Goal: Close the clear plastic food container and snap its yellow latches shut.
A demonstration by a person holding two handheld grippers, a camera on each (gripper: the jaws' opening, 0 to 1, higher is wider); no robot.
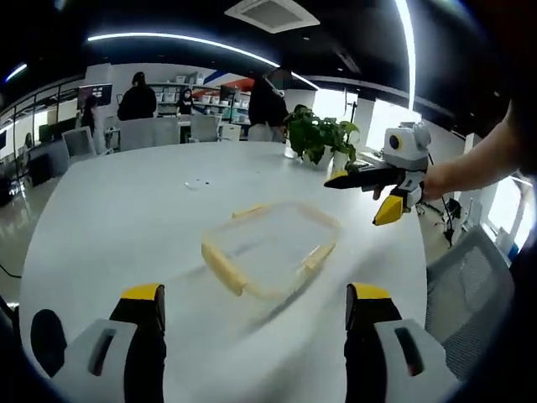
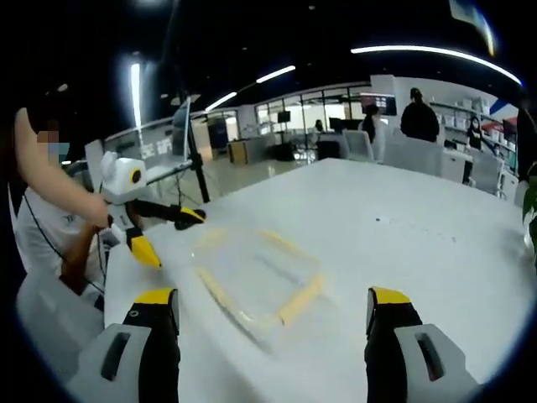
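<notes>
A clear plastic food container (image 1: pixel 270 249) with yellow latches (image 1: pixel 225 269) lies flat on a large white table (image 1: pixel 126 218), its lid on. In the left gripper view, the left gripper (image 1: pixel 255 312) hangs short of the container with its yellow-tipped jaws spread wide and empty. The right gripper (image 1: pixel 382 191), held in a person's hand, hovers beyond the container near a potted plant (image 1: pixel 319 134), jaws parted. In the right gripper view, the container (image 2: pixel 258 275) sits ahead of the wide-open right gripper (image 2: pixel 273 312), with the left gripper (image 2: pixel 168 231) at its far-left side.
</notes>
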